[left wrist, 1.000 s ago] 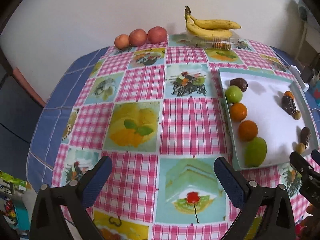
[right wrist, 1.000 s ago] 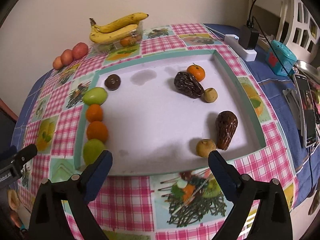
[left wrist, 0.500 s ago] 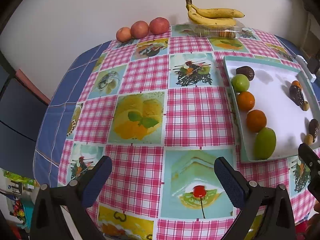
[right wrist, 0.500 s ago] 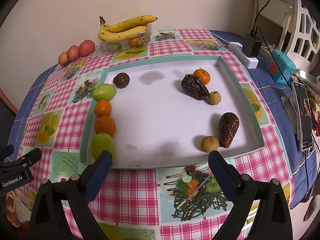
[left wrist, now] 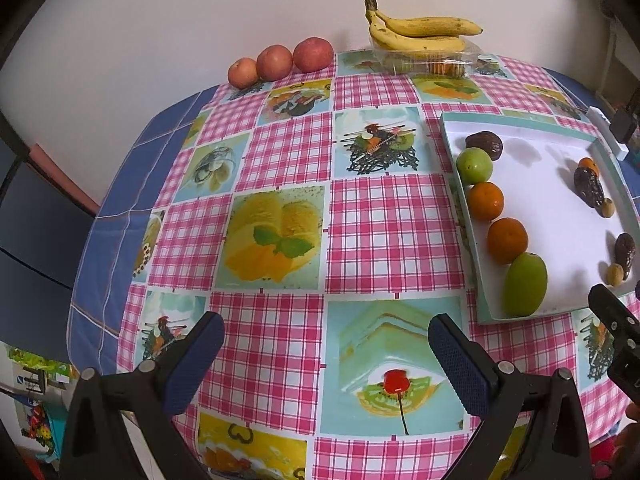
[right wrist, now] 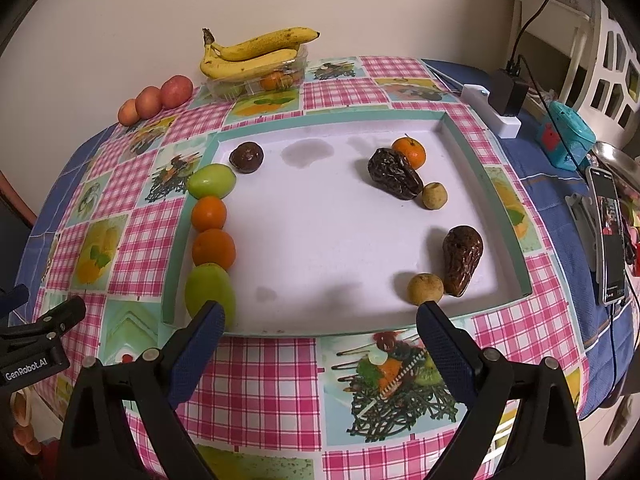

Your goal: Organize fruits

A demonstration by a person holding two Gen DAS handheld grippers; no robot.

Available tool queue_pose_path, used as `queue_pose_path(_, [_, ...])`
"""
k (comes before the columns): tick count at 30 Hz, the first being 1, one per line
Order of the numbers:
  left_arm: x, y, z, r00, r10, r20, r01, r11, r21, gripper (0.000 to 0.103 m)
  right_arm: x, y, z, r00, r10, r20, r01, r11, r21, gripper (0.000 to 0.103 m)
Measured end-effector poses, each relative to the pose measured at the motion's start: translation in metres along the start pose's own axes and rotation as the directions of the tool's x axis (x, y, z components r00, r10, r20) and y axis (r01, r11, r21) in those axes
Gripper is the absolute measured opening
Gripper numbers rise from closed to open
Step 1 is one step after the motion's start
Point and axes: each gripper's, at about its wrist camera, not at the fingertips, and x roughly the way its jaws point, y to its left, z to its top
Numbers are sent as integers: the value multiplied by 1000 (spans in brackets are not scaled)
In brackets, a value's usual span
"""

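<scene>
A white tray with a teal rim (right wrist: 460, 136) (left wrist: 448, 136) holds a row along its left wall: a dark round fruit (right wrist: 246, 157), a green fruit (right wrist: 211, 181), two oranges (right wrist: 208, 213) (right wrist: 213, 249) and another green fruit (right wrist: 210, 296). On its right side lie a small orange (right wrist: 409, 152), two dark wrinkled fruits (right wrist: 395, 179) (right wrist: 462, 260) and two small tan fruits (right wrist: 435, 195) (right wrist: 425, 289). My right gripper (right wrist: 316, 332) is open at the tray's near edge. My left gripper (left wrist: 326, 352) is open over the tablecloth, left of the tray. Both are empty.
Bananas (left wrist: 416, 32) rest on a clear plastic box (left wrist: 428, 62) at the back by the wall. Three reddish fruits (left wrist: 276, 62) line up to its left. A power strip with a charger (right wrist: 500, 108), a teal toy (right wrist: 564, 144) and a phone (right wrist: 608, 232) lie right of the tray.
Both grippers have drawn back and slightly up from the table, so the tray and fruits look farther away. The jaws stayed open and no fruit has moved.
</scene>
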Motion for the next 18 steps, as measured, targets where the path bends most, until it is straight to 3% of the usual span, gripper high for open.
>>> queue_pose_path(18, [6,3,0,999,-22,-42,21,1000,-18,103,3,0,0,1000,0,-13,0,1000,3,97])
